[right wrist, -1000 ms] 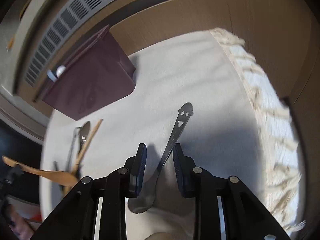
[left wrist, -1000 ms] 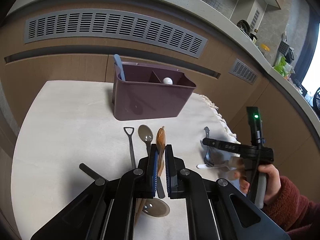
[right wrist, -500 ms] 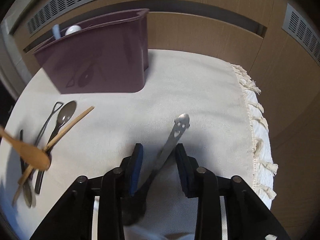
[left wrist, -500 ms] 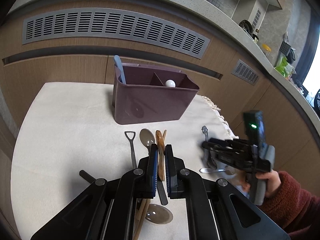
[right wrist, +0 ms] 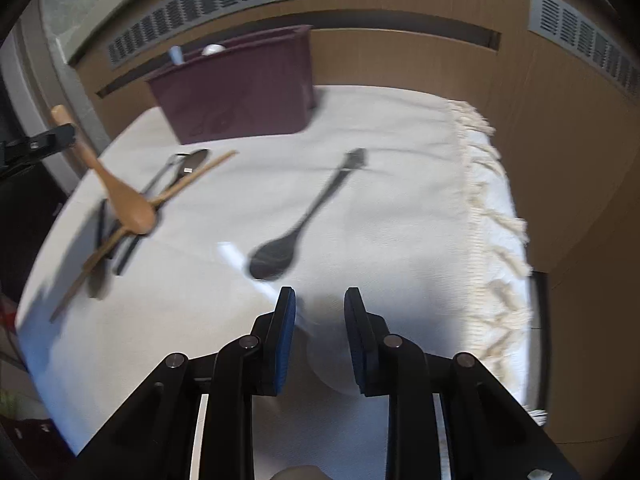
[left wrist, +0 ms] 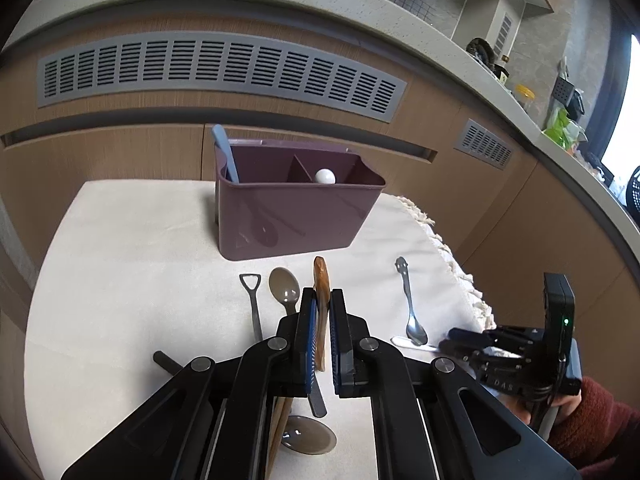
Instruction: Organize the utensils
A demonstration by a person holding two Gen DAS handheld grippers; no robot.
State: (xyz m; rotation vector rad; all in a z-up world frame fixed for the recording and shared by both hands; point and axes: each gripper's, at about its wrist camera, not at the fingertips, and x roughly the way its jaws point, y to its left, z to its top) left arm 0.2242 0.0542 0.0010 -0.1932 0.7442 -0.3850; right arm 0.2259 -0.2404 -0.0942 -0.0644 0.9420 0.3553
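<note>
My left gripper [left wrist: 322, 300] is shut on a wooden spoon [left wrist: 321, 280] and holds it above the cloth; the right wrist view shows that spoon [right wrist: 120, 196] hanging bowl-down at the left. A purple divided organizer [left wrist: 296, 216] stands at the back with a blue utensil [left wrist: 226, 156] and a white-tipped one [left wrist: 325, 177] in it. A dark metal spoon [right wrist: 304, 220] lies free on the cloth. My right gripper [right wrist: 320, 304] is just short of its bowl, jaws opening. A white spoon [right wrist: 236, 256] runs under the gap, and the pads are not pressing on it.
A black shovel-ended utensil [left wrist: 252, 300], a grey-brown spoon [left wrist: 285, 290] and a wooden stick [right wrist: 188, 178] lie left of centre. The white cloth [left wrist: 120, 260] ends in a fringe [right wrist: 492, 208] on the right, where the table drops off. Brown cabinets stand behind. A hand and a red sleeve [left wrist: 600, 420] hold the right gripper.
The right gripper rolled and drew back; the metal spoon that lay between its jaws now lies clear ahead of them. The left gripper kept its hold and place.
</note>
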